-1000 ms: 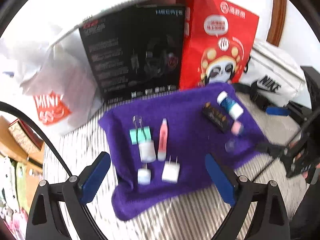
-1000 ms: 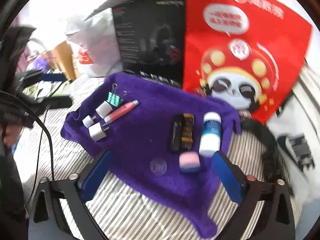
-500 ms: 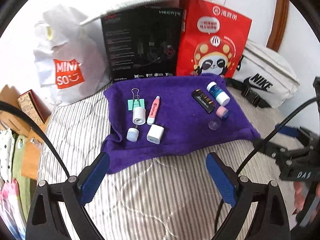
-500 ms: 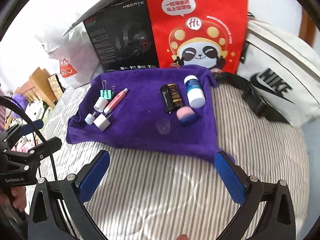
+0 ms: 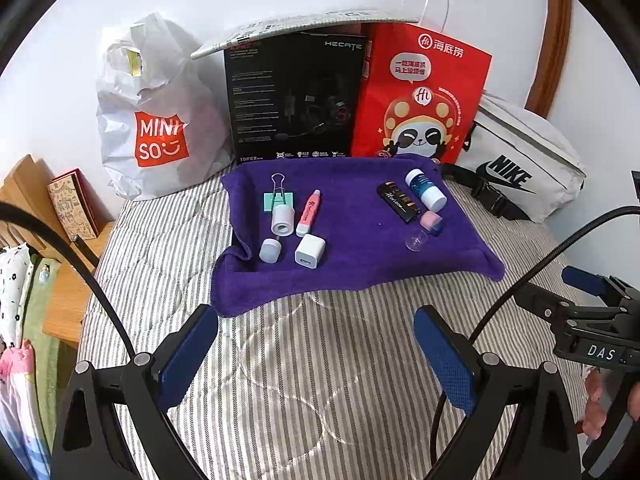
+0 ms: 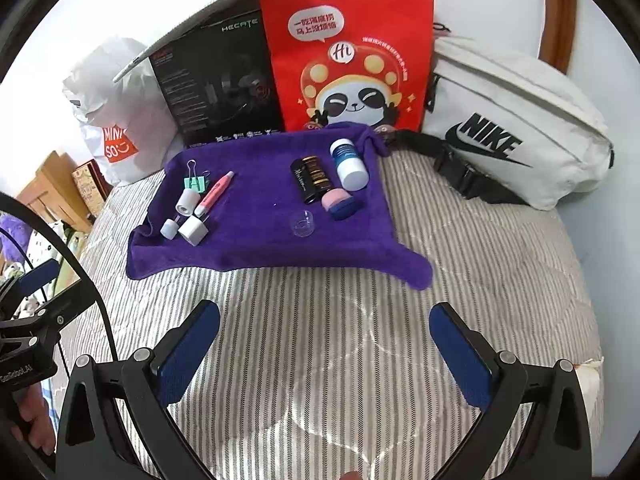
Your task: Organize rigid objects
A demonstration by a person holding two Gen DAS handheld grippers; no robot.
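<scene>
Left wrist view shows the left hand-held gripper (image 5: 316,354) with blue pads spread apart, empty, above a grey-striped quilted bed (image 5: 320,380). Beyond it a purple towel (image 5: 352,248) carries a mint binder clip (image 5: 279,200), a pink pen-shaped tube (image 5: 309,213), a white square charger (image 5: 310,251), a black rectangular case (image 5: 399,202) and a blue-and-white bottle (image 5: 425,190). From the right wrist, the right hand-held gripper (image 6: 325,354) also stands apart, holding nothing, short of the towel.
</scene>
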